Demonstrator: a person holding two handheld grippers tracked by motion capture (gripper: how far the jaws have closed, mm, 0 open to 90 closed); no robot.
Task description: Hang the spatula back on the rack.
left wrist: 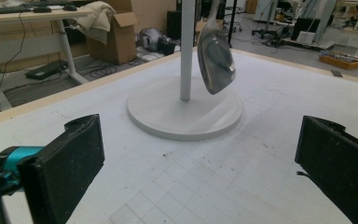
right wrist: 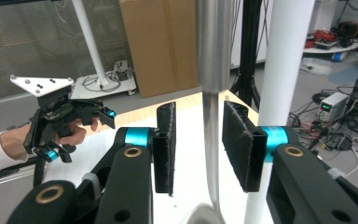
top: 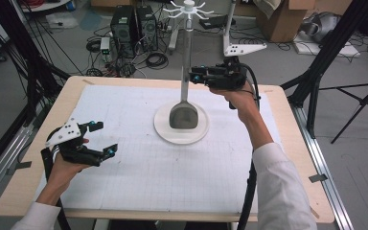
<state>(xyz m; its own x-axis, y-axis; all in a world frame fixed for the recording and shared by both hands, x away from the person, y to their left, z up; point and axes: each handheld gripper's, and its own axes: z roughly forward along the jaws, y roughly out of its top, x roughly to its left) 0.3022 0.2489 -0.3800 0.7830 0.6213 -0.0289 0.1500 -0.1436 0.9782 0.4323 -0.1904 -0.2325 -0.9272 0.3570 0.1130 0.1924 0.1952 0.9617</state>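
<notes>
Beside the white stand's pole (top: pixel 189 45), the right gripper (top: pixel 196 75) was held level with its jaws apart on either side of the metal spatula's (top: pixel 183 108) handle, neither pad clearly touching it in the right gripper view, where the handle (right wrist: pixel 213 93) ran upright between the pads (right wrist: pixel 164 147). Below it, the spatula's blade hung just over the stand's round base (top: pixel 163 129), near the pole. Well to the left of the stand, the left gripper (top: pixel 100 140) hovered over the gridded mat (top: pixel 172 172) with its jaws wide apart.
</notes>
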